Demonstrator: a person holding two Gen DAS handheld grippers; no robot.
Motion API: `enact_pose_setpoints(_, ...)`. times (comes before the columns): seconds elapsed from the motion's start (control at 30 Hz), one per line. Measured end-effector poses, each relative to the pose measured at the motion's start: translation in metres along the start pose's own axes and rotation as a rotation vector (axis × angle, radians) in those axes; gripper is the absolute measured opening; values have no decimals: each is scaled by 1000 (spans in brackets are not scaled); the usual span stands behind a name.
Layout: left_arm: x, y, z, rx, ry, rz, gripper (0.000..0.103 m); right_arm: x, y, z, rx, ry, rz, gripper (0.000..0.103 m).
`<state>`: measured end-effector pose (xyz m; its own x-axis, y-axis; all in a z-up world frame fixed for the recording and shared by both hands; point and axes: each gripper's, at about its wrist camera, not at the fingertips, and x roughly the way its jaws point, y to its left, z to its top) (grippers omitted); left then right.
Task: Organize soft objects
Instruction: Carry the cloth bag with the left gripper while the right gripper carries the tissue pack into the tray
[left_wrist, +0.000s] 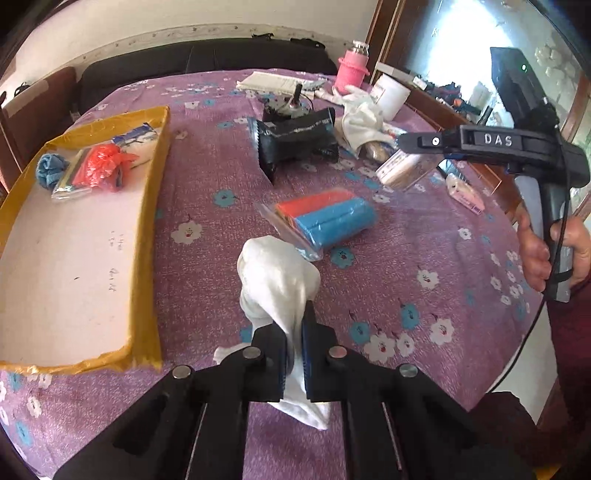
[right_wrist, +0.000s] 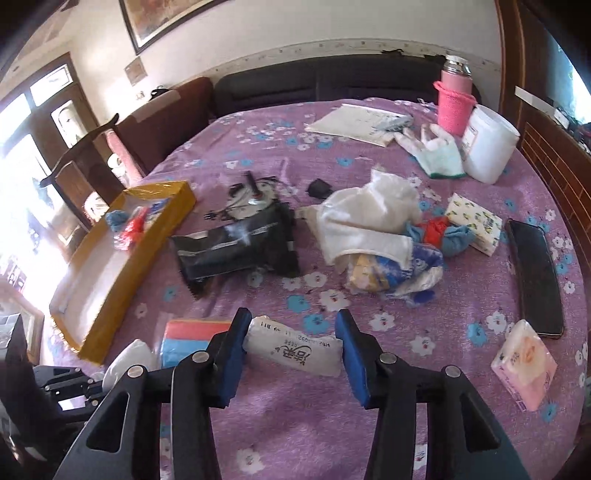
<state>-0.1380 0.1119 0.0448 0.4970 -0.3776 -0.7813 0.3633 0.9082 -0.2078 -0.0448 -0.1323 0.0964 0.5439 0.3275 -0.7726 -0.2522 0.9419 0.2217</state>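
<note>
My left gripper (left_wrist: 295, 323) is shut on a white cloth (left_wrist: 277, 280), which bunches up ahead of the pads and hangs below them above the purple flowered table cover (left_wrist: 406, 251). To its left lies an open box with a yellow taped rim (left_wrist: 149, 229) holding a blue cloth (left_wrist: 50, 171), a red bag (left_wrist: 99, 166) and a white packet (left_wrist: 144, 144). My right gripper (right_wrist: 292, 321) is shut on a white printed packet (right_wrist: 291, 350), its blue pads pressing both ends. A blue and orange sponge pack (left_wrist: 328, 218) lies just past the cloth.
A black pouch (right_wrist: 236, 247) and a heap of white cloths and bags (right_wrist: 369, 221) lie mid-table. Tissue packs (right_wrist: 524, 365), a dark phone (right_wrist: 535, 273), a white jar (right_wrist: 491, 144) and a pink flask (right_wrist: 454, 99) stand right and far. A hand (left_wrist: 535, 254) holds the right gripper's handle.
</note>
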Motion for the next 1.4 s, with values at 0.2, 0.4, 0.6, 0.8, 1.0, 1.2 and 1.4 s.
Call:
enact_pose_setpoints(0.2, -42, 22, 2, -71, -93, -65, 6, -5, 18, 5, 12, -21, 74, 49)
enact_pose_setpoints(0.4, -33, 39, -3, -119, -78, -42, 6, 5, 43, 6, 87, 30, 350, 49)
enact_pose_setpoints(0.6, -59, 55, -2, -159, -160, -41, 6, 62, 103, -16, 6, 193, 347, 47)
enact_pose_setpoints(0.8, -108, 101, 5, -225, -265, 5, 6, 61, 123, -9, -74, 164, 269, 45)
enact_pose_setpoints(1.0, -100, 155, 35, -280, -213, 124, 7, 39, 127, 26, -93, 89, 288, 45)
enact_pose_setpoints(1.2, -63, 212, 67, -332, -98, 183, 7, 46, 165, 56, -139, 86, 334, 45)
enact_pose_setpoints(1.4, -26, 247, 89, -382, -2, 226, 9, 86, 209, 65, -171, 180, 405, 45)
